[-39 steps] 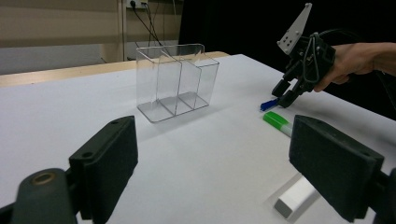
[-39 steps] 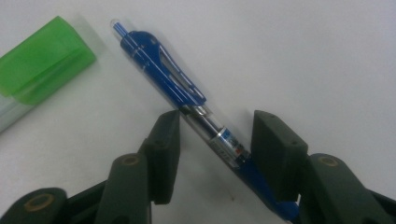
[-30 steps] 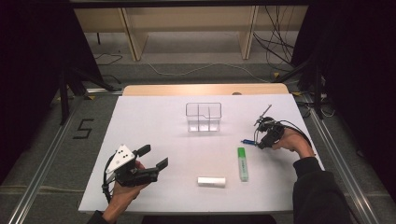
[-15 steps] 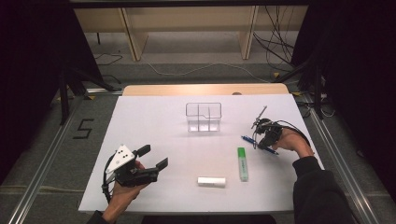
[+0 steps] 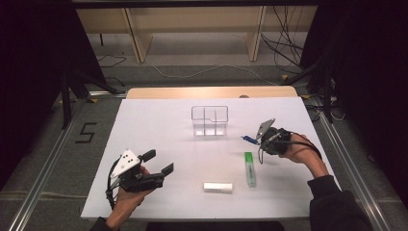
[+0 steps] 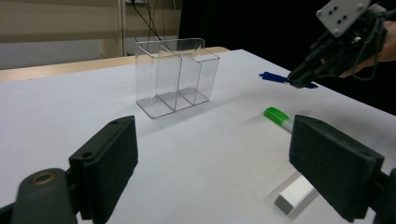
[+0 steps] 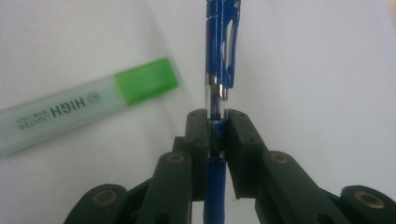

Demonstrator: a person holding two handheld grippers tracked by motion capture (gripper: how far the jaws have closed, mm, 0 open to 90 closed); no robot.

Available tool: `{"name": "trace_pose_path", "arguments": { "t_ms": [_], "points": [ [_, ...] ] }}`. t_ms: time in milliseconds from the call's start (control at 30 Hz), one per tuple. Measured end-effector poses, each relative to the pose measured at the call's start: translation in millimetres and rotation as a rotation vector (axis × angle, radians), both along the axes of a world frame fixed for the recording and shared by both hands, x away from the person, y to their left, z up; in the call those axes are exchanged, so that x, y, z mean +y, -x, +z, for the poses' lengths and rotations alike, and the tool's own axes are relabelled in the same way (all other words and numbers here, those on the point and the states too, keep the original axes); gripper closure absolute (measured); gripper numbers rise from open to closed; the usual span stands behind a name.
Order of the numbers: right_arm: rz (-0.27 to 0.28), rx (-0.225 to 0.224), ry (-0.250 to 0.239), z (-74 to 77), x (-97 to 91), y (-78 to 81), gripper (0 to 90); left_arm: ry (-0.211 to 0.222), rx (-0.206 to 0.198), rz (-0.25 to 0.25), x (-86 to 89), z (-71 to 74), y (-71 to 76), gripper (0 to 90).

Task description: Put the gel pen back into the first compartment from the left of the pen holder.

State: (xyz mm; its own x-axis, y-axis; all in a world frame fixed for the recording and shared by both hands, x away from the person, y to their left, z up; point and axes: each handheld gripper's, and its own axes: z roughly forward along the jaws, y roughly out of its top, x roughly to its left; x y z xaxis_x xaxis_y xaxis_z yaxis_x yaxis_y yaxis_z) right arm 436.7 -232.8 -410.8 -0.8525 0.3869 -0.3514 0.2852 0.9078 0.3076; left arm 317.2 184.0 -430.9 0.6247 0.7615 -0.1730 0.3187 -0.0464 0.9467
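1. Organiser (image 5: 209,120): clear, three compartments, standing upright at table (image 5: 159,130) centre-back; nothing visible inside.
2. Right gripper (image 7: 217,133): jaws have just been closing and now clamp the blue pen (image 7: 219,56), held above the table near the highlighter (image 5: 249,168).
3. Left gripper (image 6: 212,158): jaws wide apart, holding nothing.
4. Eraser (image 5: 217,186): lies beside the highlighter.

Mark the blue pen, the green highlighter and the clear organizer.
blue pen (image 7: 219,56), right gripper view, on its clip end.
green highlighter (image 5: 249,168), high view, mid-body.
clear organizer (image 6: 161,70), left gripper view, front wall.
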Motion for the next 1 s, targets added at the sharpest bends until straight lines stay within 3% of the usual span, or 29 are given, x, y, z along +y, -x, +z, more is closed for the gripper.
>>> {"name": "trace_pose_path", "arguments": {
  "t_ms": [167,200,233,333,500,833,1000],
  "points": [
    [0.080,-0.131,0.004,-0.6,18.1,25.2,80.1,-0.003,-0.003,-0.007,-1.2,-0.2,-0.2,15.1],
    [0.116,-0.187,0.004,-0.5,26.3,34.7,80.1,-0.005,-0.003,-0.009,-1.2,-0.2,-0.2,15.1],
    [0.116,-0.187,0.004,-0.5,26.3,34.7,80.1,-0.008,0.003,-0.012,-1.1,-0.3,-0.3,15.1],
    [0.155,-0.266,-0.007,-1.3,38.3,47.8,80.1,-0.013,0.005,-0.016,-1.5,-0.4,-0.4,15.1],
    [0.250,-0.423,0.058,-6.4,56.1,65.2,80.1,-0.023,0.018,-0.032,-2.4,0.0,-0.9,15.1],
    [0.363,-0.604,0.138,-15.0,75.0,86.1,80.1,-0.041,0.072,-0.117,-7.4,4.7,-6.0,15.4],
    [0.388,-0.665,0.145,-14.2,79.7,93.2,80.1,-0.090,0.104,-0.150,-16.4,13.2,-9.9,15.4]
  ]
}}
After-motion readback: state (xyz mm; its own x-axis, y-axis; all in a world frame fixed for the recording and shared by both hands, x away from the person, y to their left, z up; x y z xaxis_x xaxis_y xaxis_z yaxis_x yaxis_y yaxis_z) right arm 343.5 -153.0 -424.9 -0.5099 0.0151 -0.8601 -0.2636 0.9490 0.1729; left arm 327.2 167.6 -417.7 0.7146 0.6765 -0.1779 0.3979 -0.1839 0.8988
